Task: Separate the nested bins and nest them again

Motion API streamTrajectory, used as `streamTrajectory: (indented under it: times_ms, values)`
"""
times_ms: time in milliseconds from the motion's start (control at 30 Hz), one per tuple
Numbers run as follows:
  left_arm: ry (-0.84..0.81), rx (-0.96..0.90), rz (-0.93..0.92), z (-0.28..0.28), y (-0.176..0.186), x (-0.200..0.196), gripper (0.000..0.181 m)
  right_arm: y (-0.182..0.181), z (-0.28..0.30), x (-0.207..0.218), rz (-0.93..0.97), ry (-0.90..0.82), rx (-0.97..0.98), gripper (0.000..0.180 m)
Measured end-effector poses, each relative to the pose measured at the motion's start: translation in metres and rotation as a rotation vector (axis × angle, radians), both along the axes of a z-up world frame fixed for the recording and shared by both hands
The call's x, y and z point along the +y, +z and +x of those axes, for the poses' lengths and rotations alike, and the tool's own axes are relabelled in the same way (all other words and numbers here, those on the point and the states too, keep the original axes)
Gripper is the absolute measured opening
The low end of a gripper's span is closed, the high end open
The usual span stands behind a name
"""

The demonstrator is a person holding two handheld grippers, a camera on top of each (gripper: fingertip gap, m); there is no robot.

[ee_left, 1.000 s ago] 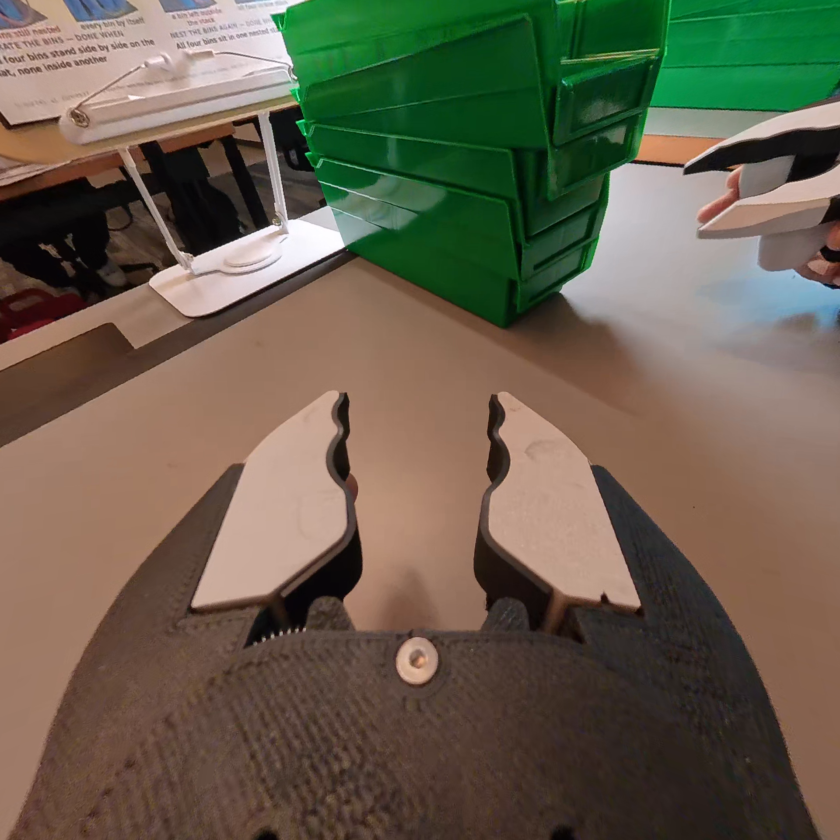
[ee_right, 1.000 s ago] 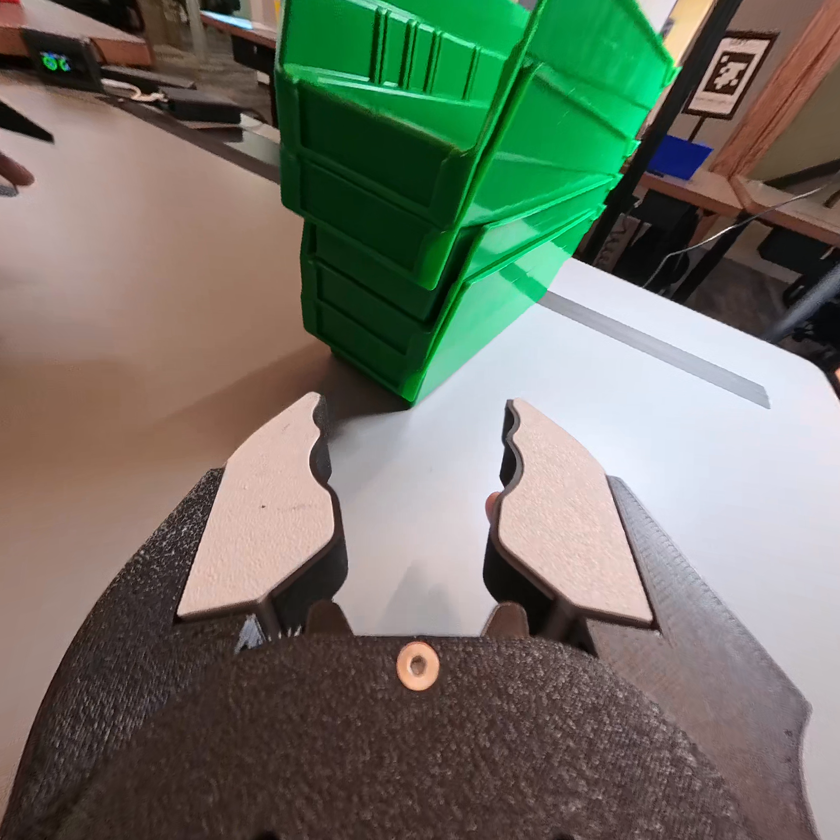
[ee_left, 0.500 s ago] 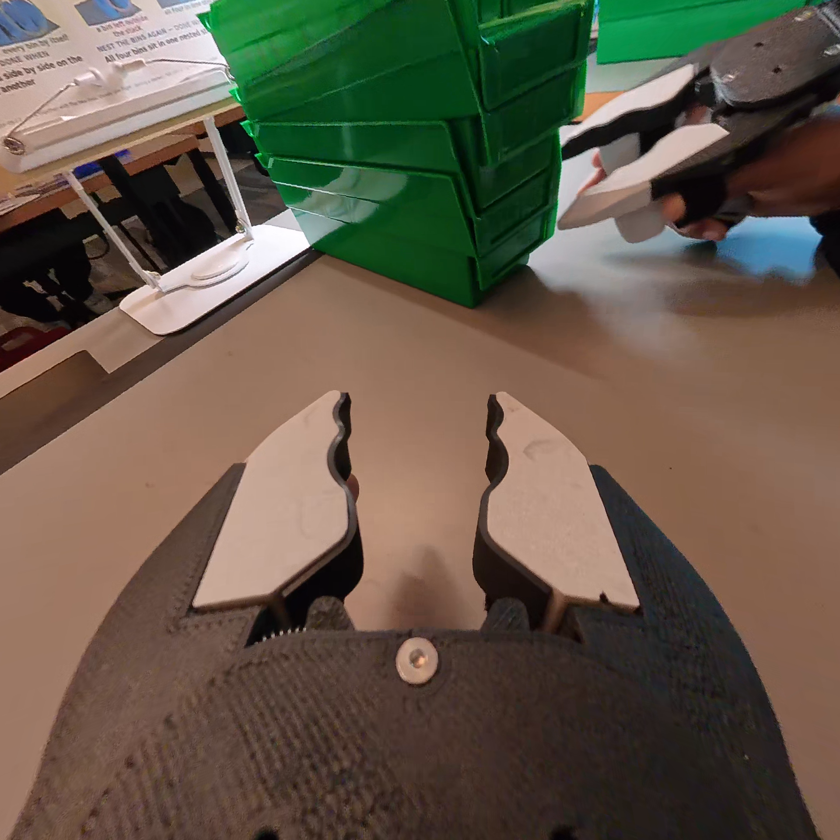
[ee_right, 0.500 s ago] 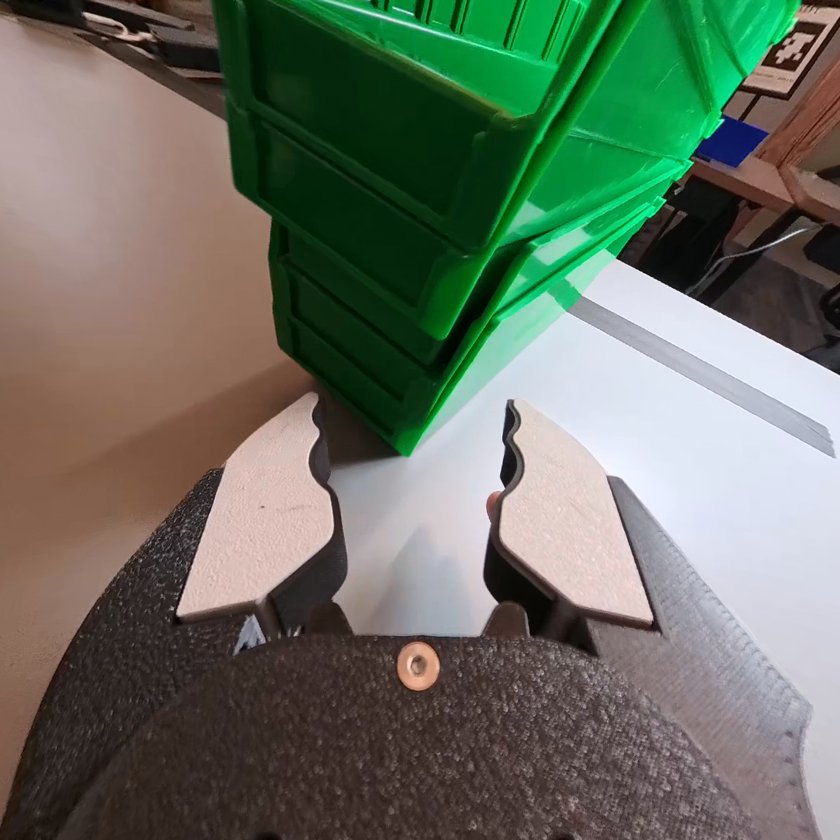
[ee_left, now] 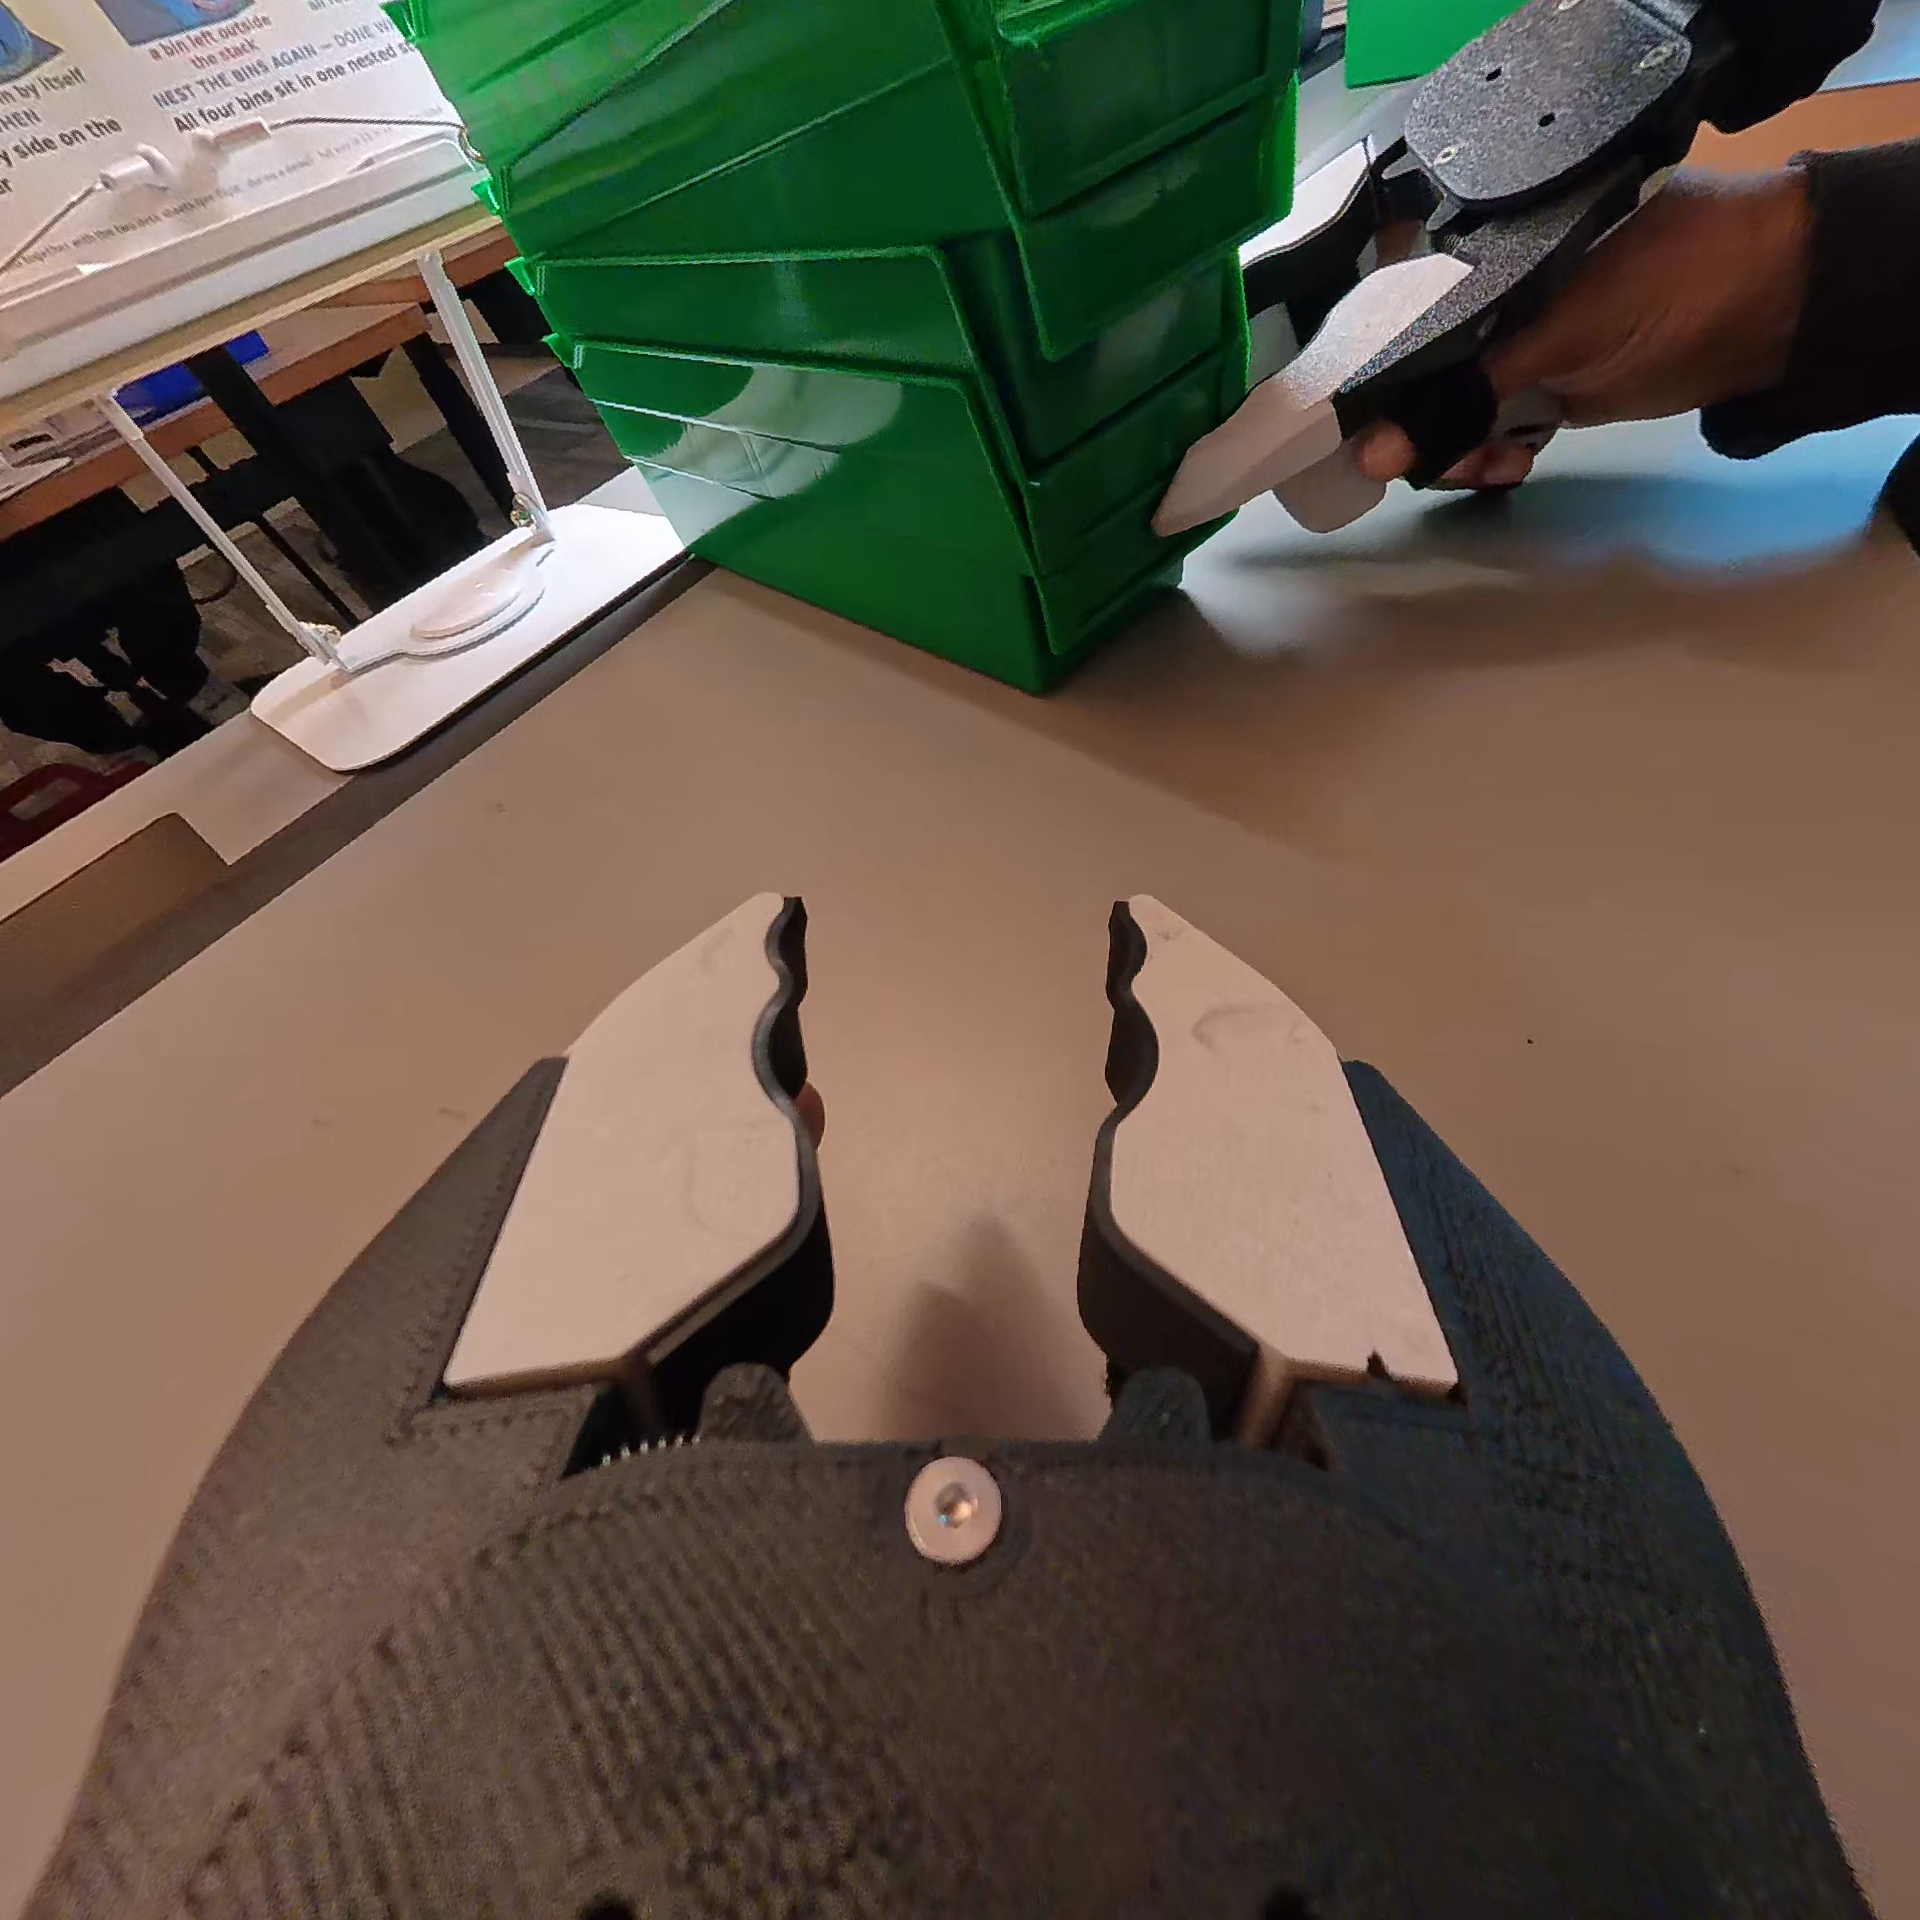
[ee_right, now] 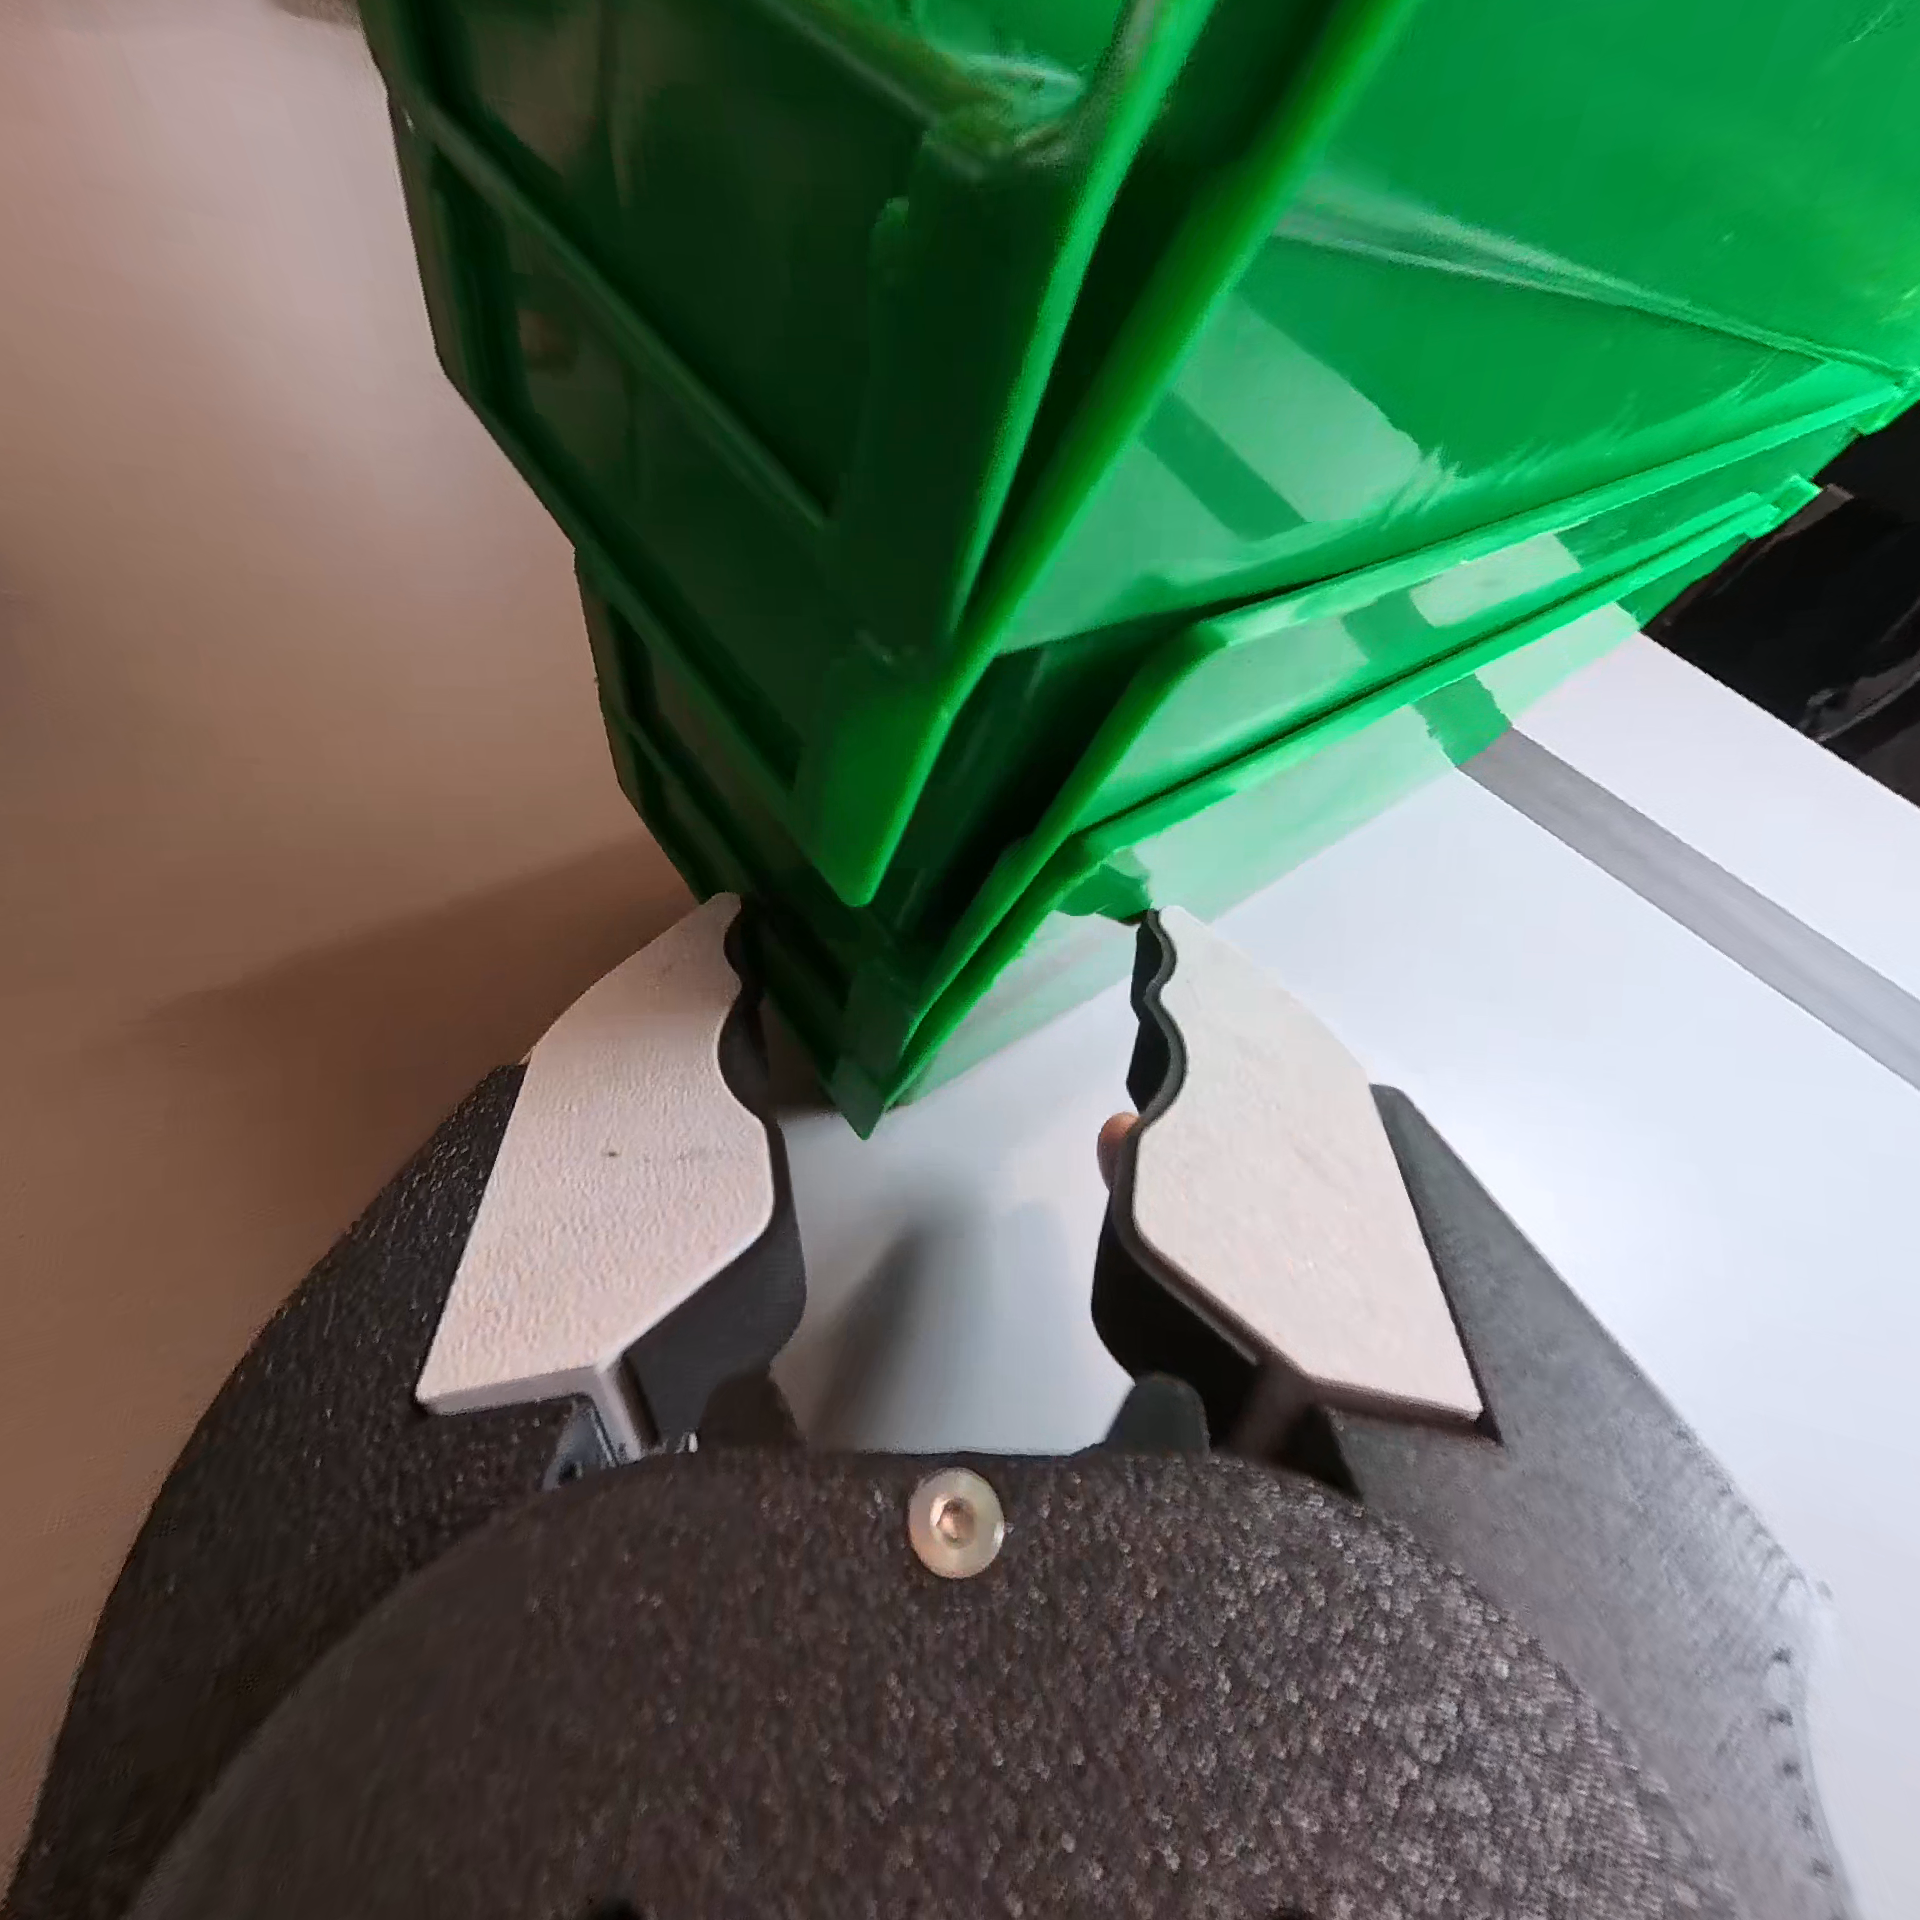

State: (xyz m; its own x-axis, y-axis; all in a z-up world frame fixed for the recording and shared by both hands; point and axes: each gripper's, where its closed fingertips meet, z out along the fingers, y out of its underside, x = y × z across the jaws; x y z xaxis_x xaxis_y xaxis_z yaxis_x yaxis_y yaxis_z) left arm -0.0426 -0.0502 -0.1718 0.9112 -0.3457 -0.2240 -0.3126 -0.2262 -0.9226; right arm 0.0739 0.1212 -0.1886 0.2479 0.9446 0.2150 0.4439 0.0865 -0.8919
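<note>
Several green plastic bins stand nested in one stack on the grey table, far ahead in the left wrist view. My left gripper is open and empty, well short of the stack. My right gripper is open, and the stack's lower front corner sits between its fingers, at the lowest bins. In the left wrist view the right gripper comes in from the right, held by a hand, with one finger against the stack's front face.
A white stand holding a printed instruction sheet sits left of the stack at the table's edge. A grey seam crosses the table to the right of the stack. More green shows behind the stack. The grey seam lies around 25 cm away from my right fingertips.
My right gripper has moved forward to the stack until its open fingers straddle the bottom corner. My left gripper stayed open and shifted a little, so the stack sits more central.
</note>
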Motion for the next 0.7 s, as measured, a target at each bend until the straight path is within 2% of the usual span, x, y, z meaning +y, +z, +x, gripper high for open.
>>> streamTrajectory:
  times_ms: [200, 300, 433, 567, 633, 700]
  values:
    - [0.002, 0.014, 0.006, 0.000, 0.001, 0.000, 0.056, 0.001, -0.001, -0.012, 0.026, 0.050, -0.001, 0.052]
    - [0.006, 0.018, 0.033, 0.000, 0.005, 0.008, 0.055, 0.001, 0.000, -0.013, 0.011, 0.037, 0.004, 0.052]
    - [-0.036, 0.037, 0.019, 0.014, 0.004, 0.054, 0.057, 0.001, -0.004, -0.006, -0.046, 0.001, 0.019, 0.080]
    - [-0.138, 0.091, -0.033, 0.041, -0.006, 0.111, 0.067, 0.001, -0.006, -0.007, -0.037, -0.002, 0.017, 0.085]
    - [-0.191, 0.099, -0.069, 0.056, -0.011, 0.130, 0.074, 0.001, -0.007, -0.007, -0.037, 0.005, 0.011, 0.086]
    - [-0.195, 0.102, -0.069, 0.062, -0.011, 0.144, 0.073, 0.001, -0.011, -0.005, -0.044, 0.015, 0.013, 0.082]
